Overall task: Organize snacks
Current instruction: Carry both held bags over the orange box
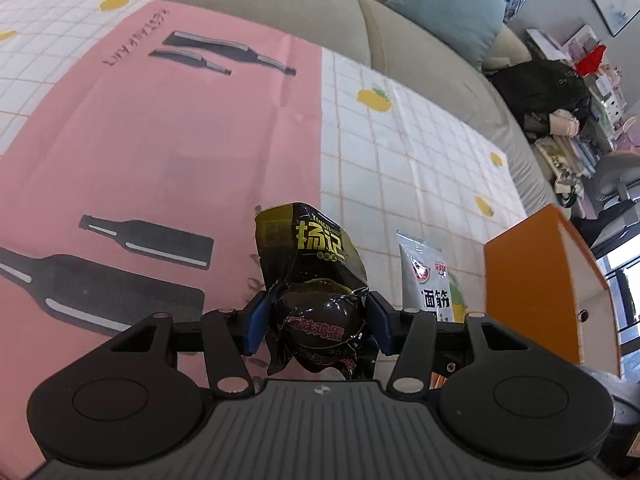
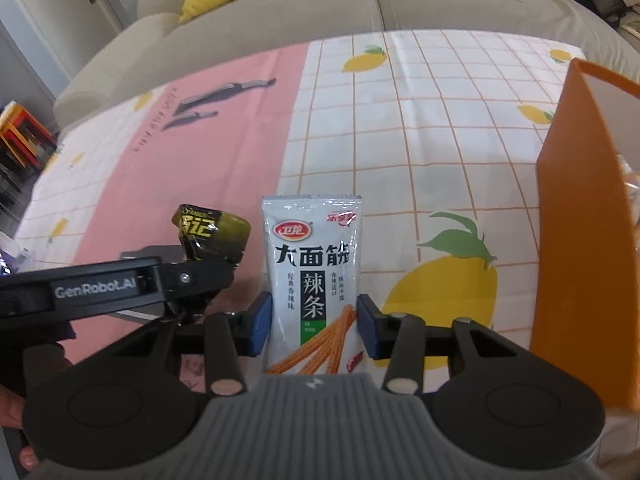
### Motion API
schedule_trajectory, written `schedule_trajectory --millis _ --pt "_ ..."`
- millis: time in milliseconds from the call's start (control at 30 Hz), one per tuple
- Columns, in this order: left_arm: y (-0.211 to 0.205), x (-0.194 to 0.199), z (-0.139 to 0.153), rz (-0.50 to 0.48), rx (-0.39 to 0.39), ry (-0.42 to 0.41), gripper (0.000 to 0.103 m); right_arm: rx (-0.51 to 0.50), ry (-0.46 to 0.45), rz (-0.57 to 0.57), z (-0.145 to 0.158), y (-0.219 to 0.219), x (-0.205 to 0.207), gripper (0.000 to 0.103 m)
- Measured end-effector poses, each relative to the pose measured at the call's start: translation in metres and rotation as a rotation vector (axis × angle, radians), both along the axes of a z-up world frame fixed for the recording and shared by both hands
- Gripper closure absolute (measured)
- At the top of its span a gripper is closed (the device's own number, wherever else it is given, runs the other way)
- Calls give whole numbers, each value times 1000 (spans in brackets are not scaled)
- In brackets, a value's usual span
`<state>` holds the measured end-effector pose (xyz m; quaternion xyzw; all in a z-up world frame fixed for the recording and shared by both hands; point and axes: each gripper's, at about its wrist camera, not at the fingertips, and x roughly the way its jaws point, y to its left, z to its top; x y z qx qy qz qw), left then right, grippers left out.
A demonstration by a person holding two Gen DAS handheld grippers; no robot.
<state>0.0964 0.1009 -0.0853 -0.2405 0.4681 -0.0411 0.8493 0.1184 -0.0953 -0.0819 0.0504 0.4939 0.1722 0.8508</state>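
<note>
A black and gold egg snack packet (image 1: 316, 248) sits between the blue pads of my left gripper (image 1: 318, 320), which is shut on its bulging lower part. From the right wrist view the same packet (image 2: 212, 232) pokes up from the left gripper (image 2: 206, 274) at the left. My right gripper (image 2: 314, 322) is shut on a white spicy-strip packet (image 2: 312, 248), held upright with its pads on both side edges. That white packet (image 1: 428, 276) also shows to the right of the egg packet. Both packets hang just above the tablecloth (image 2: 400, 140).
An orange box with a white inside (image 2: 576, 240) stands open at the right edge, close to the white packet; it also shows as the orange box (image 1: 536, 280). The pink and lemon-print cloth covers the table. A beige sofa (image 2: 360, 0) with cushions lies beyond.
</note>
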Motion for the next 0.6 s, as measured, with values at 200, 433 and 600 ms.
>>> schedule_trajectory --millis 200,433,600 --pt "-8 -10 33 5 -16 -55 45 71 -54 -36 31 -18 -19 59" --pt "-33 -15 75 -27 -6 -106 46 127 -136 -63 75 -50 -35 60" --pt "-62 -15 97 -81 -31 -132 47 151 -170 -94 98 -81 -47 60"
